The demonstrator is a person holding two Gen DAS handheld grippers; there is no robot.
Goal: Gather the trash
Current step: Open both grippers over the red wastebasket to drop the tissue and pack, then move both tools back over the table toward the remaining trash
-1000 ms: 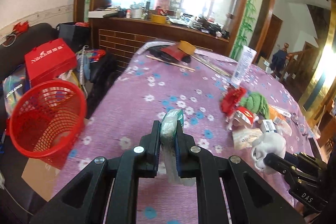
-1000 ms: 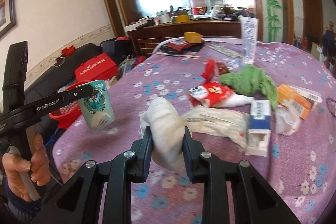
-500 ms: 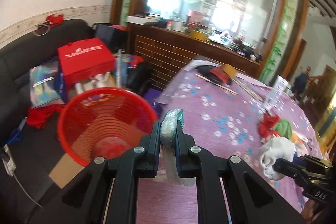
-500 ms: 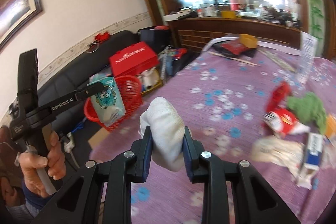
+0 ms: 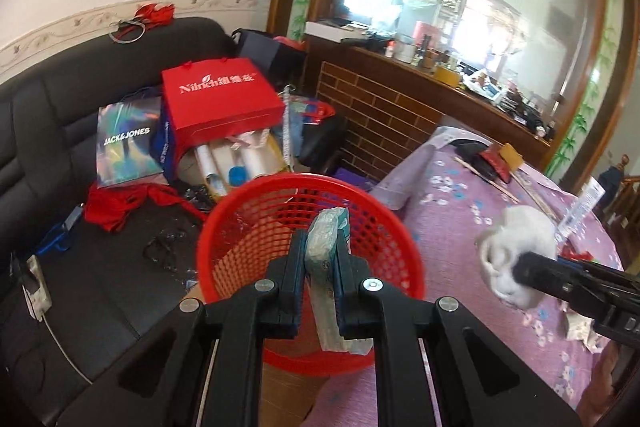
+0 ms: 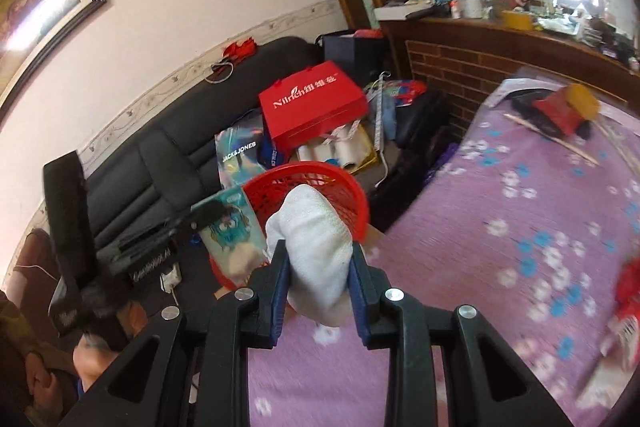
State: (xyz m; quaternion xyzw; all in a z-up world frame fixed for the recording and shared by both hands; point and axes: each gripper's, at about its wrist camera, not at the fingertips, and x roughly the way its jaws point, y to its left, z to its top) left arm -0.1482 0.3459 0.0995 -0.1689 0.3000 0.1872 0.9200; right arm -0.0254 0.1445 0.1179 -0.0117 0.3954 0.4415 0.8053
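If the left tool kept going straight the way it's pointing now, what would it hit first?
Most likely the red mesh basket: the left tool, shut on a tissue pack, points into its open mouth, though depth is unclear.

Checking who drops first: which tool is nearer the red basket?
Left. The left tool hangs over the red basket; the right tool is short of it, above the tablecloth.

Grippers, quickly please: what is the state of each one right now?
Left gripper: shut on the packet, above the red basket.
Right gripper: shut on the white wad.
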